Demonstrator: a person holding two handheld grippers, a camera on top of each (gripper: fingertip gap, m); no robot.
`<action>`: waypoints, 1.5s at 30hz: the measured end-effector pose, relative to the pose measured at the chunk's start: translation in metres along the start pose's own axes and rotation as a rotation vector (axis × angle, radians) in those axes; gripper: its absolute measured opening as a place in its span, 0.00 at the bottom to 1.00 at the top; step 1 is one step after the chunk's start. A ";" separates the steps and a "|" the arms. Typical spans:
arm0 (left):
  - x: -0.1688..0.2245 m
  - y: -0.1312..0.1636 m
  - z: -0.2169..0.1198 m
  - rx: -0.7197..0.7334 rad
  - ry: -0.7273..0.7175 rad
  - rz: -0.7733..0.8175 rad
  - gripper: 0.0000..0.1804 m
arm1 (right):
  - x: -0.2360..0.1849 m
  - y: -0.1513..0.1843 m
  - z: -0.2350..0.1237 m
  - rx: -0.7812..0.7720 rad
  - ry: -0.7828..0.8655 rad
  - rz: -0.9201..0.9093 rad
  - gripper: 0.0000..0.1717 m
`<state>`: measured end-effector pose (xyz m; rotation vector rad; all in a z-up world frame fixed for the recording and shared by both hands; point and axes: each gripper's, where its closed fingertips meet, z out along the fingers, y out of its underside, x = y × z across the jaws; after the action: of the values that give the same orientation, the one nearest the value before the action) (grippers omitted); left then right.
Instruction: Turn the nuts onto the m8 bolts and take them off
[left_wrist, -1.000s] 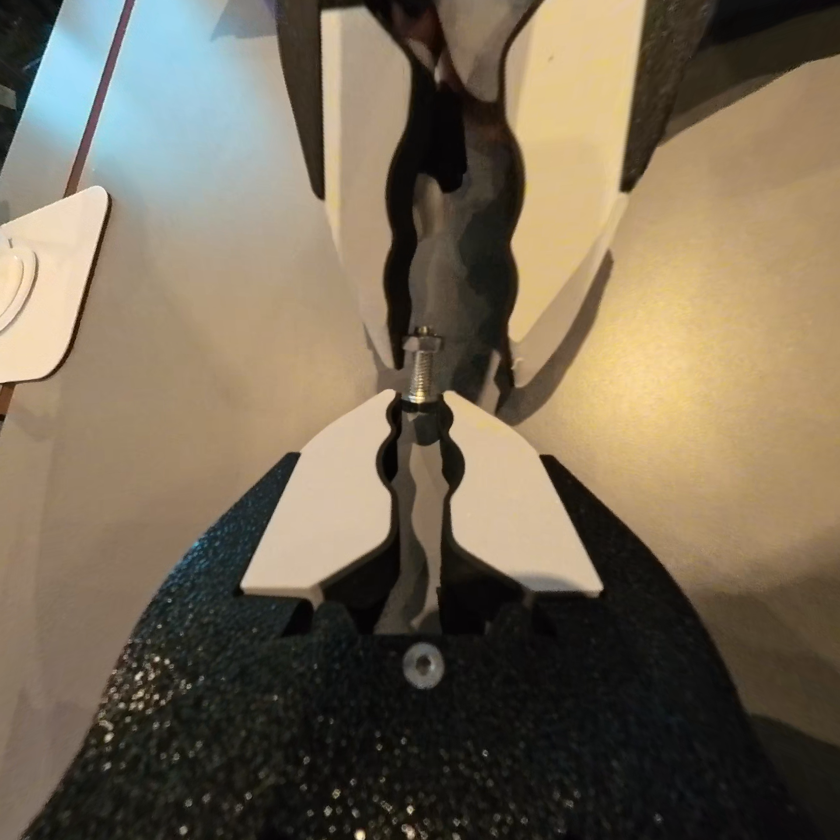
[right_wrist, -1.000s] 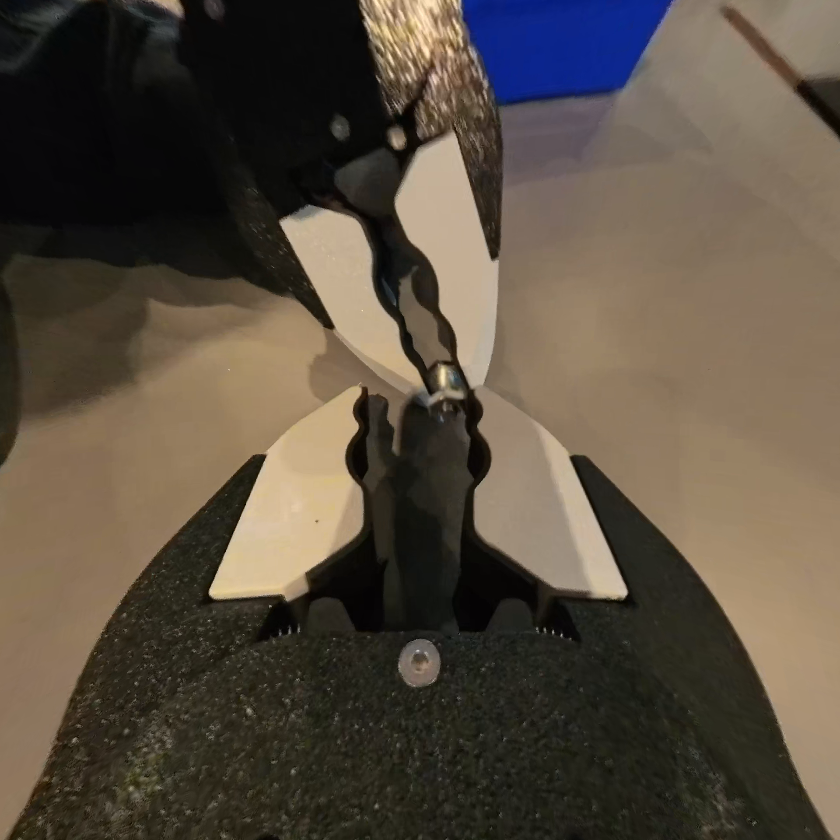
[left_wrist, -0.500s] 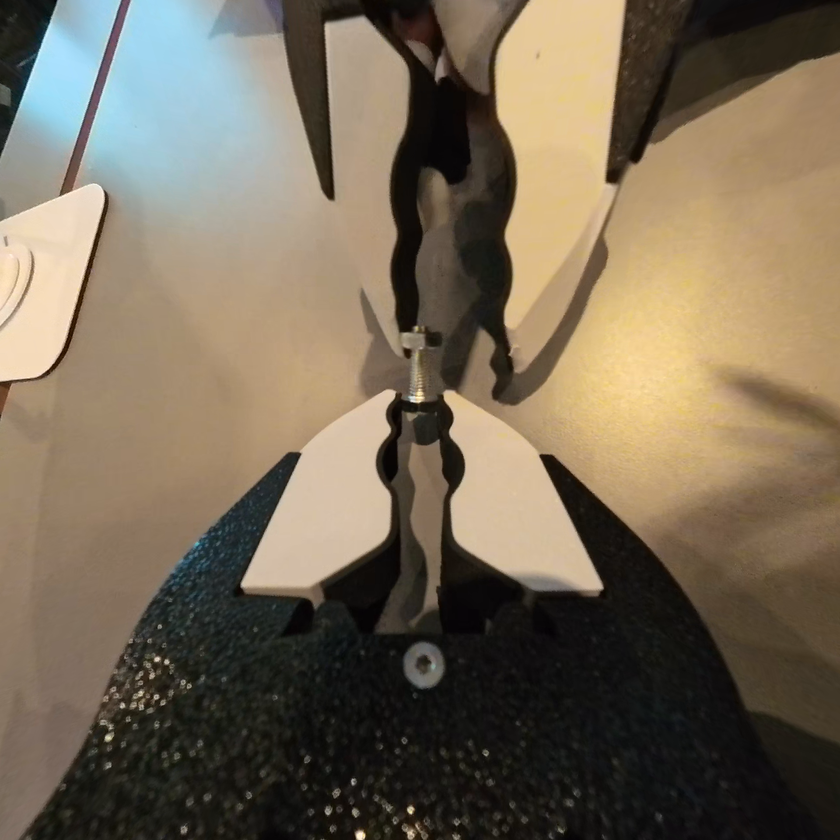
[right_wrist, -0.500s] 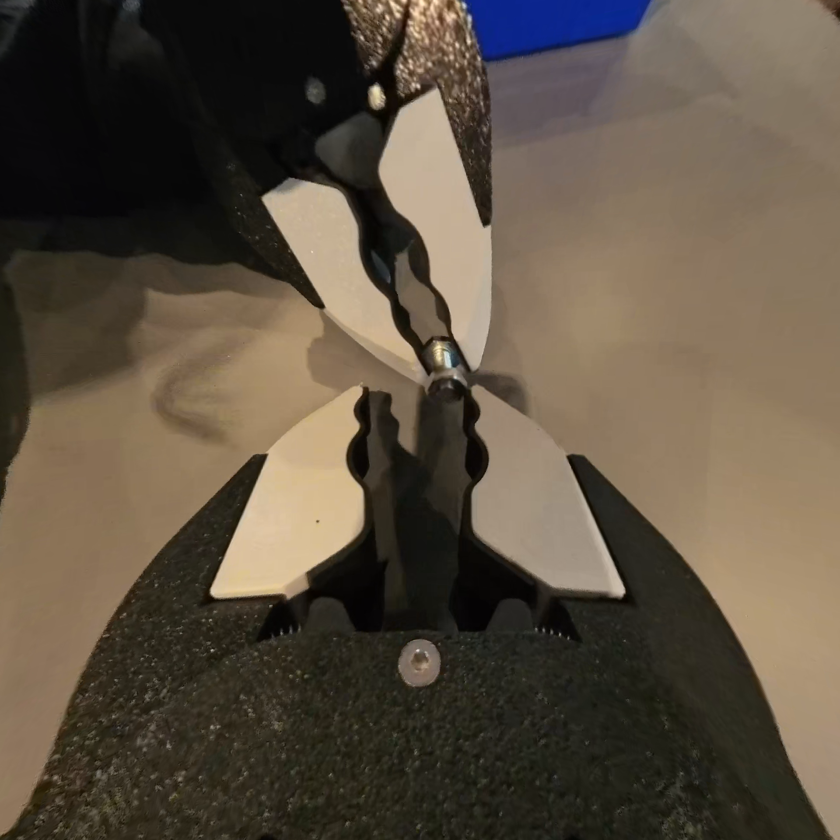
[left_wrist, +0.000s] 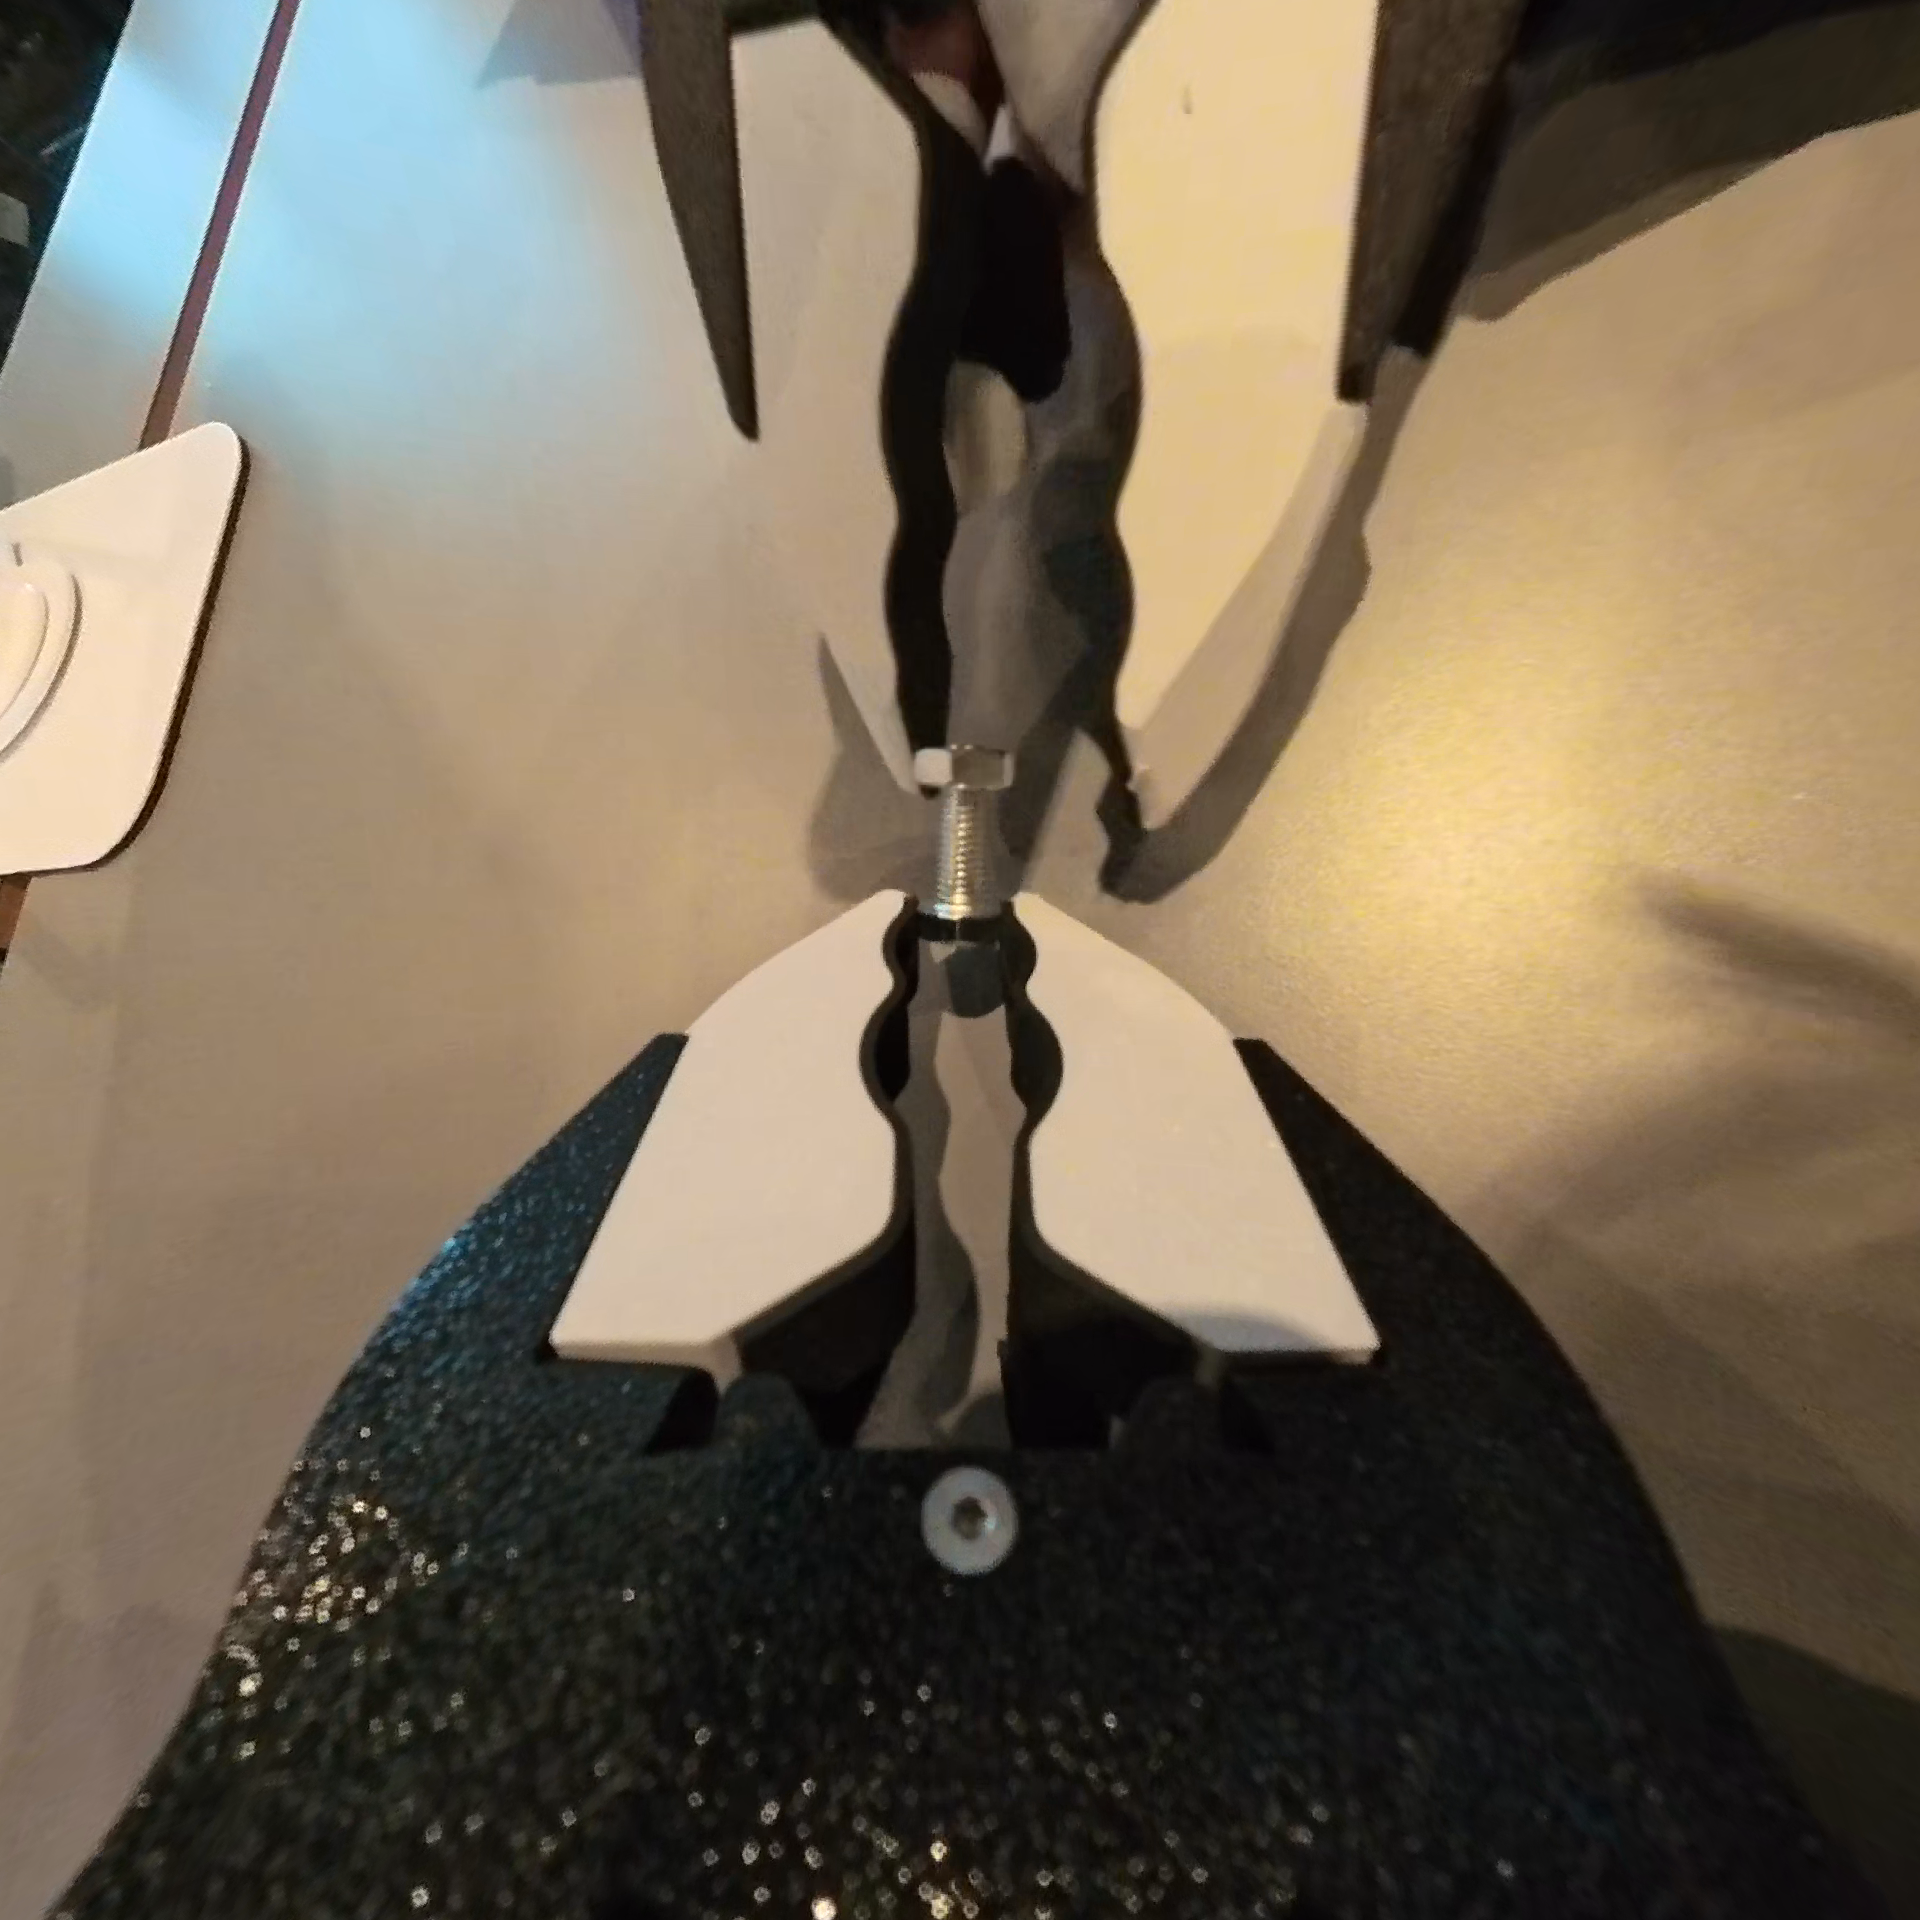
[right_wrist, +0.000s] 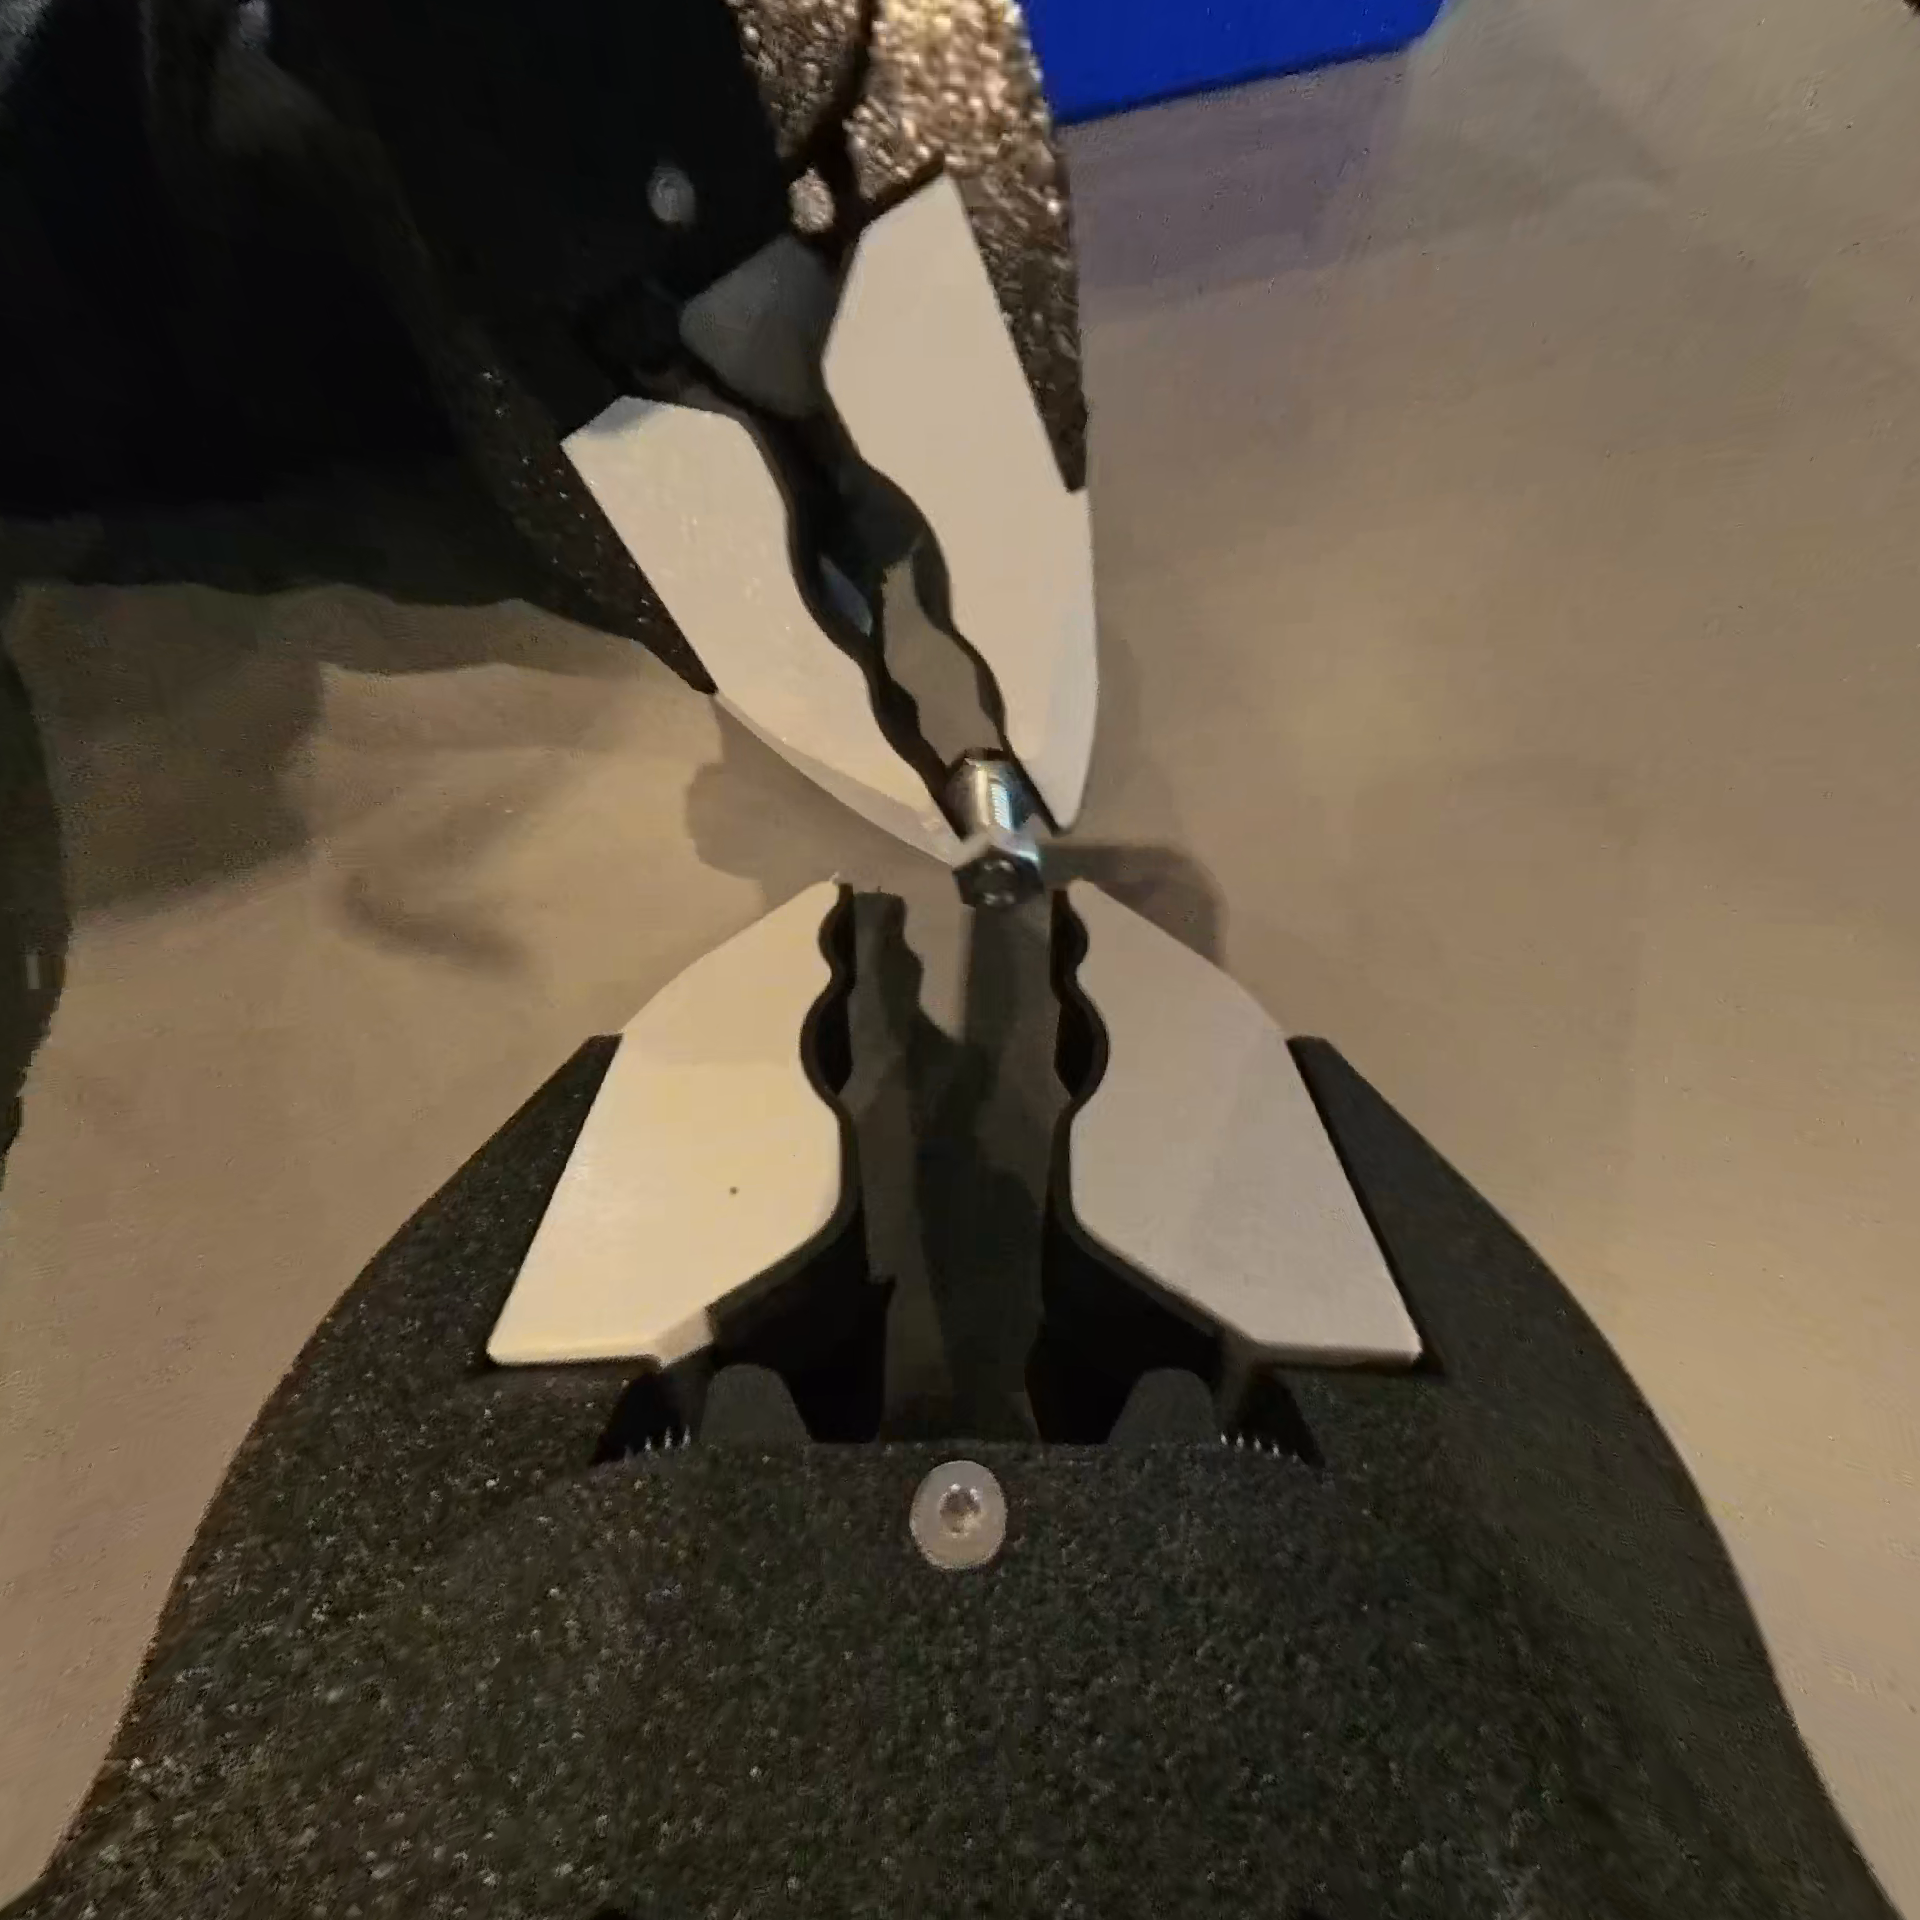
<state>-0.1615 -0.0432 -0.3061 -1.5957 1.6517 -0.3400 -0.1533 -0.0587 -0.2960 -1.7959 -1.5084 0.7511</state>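
- Left wrist view: the left gripper (left_wrist: 961, 935) is clamping nearly closed on a hex part at the near end of the bolt (left_wrist: 964, 847); whether that part is the bolt's head or a nut cannot be told.
- The threaded shaft is pointing toward 12 o'clock, carrying a silver hex piece (left_wrist: 963, 771) at its far end.
- The right gripper (left_wrist: 997, 769) is reaching in from 12 o'clock, its fingers standing wide around that hex piece with a gap on one side.
- A white plate (left_wrist: 104, 644) is lying at 9 o'clock on the table (left_wrist: 1558, 727).
- Right wrist view: the right gripper (right_wrist: 951, 894) is sitting well open, its pads not pressing on anything.
- The bolt (right_wrist: 992, 821) is pointing its hex end at the camera, just beyond the fingertips at 12 o'clock.
- The left gripper (right_wrist: 987, 790) is gripping the bolt from 11 o'clock.
- A blue box (right_wrist: 1226, 42) is showing at 1 o'clock.
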 end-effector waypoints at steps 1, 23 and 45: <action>0.000 0.000 0.000 -0.001 0.000 0.001 0.08 | -0.003 -0.004 0.002 0.016 -0.005 -0.018 0.22; 0.000 0.001 -0.001 -0.002 -0.002 0.003 0.08 | -0.005 -0.026 -0.010 0.133 0.064 -0.147 0.21; 0.000 0.002 -0.001 -0.005 0.000 0.004 0.08 | 0.000 -0.003 0.003 -0.003 0.016 -0.027 0.22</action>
<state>-0.1635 -0.0431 -0.3062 -1.5960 1.6573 -0.3341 -0.1570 -0.0580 -0.2954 -1.7767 -1.5205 0.7199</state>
